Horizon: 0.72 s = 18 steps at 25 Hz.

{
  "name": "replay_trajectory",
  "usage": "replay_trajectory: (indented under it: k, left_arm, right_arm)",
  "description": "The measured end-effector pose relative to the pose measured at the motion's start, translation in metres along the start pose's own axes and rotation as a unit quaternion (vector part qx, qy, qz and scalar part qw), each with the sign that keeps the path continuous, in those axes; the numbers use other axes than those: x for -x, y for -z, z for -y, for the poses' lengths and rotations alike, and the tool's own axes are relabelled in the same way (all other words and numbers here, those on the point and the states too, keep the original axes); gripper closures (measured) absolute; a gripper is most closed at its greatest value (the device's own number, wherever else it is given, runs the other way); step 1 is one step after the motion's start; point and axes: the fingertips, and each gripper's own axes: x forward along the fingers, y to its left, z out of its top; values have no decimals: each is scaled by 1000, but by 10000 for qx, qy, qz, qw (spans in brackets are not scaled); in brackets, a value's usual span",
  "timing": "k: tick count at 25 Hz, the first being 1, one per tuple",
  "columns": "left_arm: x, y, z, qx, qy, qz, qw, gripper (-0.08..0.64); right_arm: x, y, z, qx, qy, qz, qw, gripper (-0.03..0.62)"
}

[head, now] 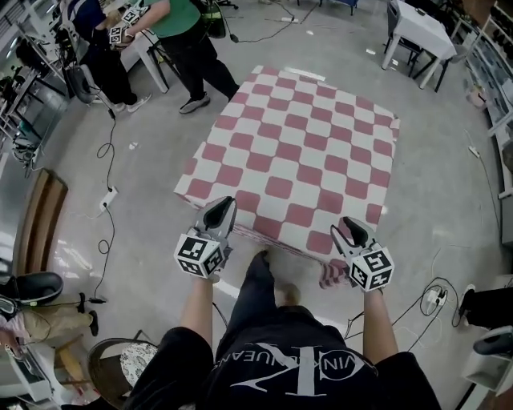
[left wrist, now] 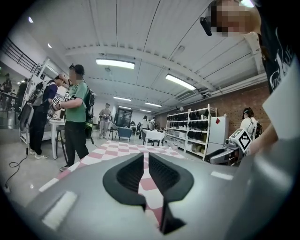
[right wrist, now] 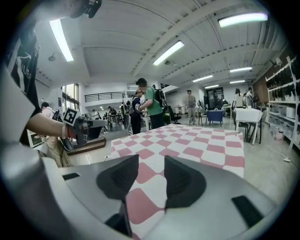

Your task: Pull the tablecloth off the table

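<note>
You are holding the left gripper (head: pixel 223 207) (left wrist: pixel 146 164) at about 11 o'clock, close to your body. Its jaws are squeezing almost all the way together, and they are pinching the near edge of the tablecloth (head: pixel 296 152) (left wrist: pixel 119 149) (right wrist: pixel 197 145).

You are holding the right gripper (head: pixel 350 228) (right wrist: pixel 151 164) at about 1 o'clock. Its jaws are standing a little way apart, and they are gripping a bunched-up bit of the cloth at the near right corner. A small piece of cloth is hanging down just below that gripper.

The near edge of the cloth is wrinkling up between the two grippers. The pink and white tablecloth is lying spread out flat at 12 o'clock, reaching away from you.

A cable (head: pixel 108 200) is lying on the floor at 9 o'clock, well apart from the cloth.

Farther off, at 11 o'clock, a person in a green shirt (head: pixel 180 16) (left wrist: pixel 75 112) (right wrist: pixel 152 110) is standing near the far left corner of the cloth, with another person just beside them. At 1 o'clock a white table (head: pixel 417 28) (right wrist: pixel 248 115) is standing well beyond the far right corner.
</note>
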Motion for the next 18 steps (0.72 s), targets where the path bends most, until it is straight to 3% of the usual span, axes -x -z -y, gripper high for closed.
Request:
replay_trajectory:
  k: [4,9,18]
  left_arm:
    - [-44,0,-16,-13,453,-257,9986,520]
    - [-94,5,-46,-70,787,-594,9951,430]
    - [-167,39,-110,-117,915,-1429,9854,273]
  right_arm:
    - [-21,2,20,-233,236,-188,9993,449]
    - [-45,0,44,-583,548,-278,9964,448]
    - [-93,7,63,-899,848,-578,9906,447]
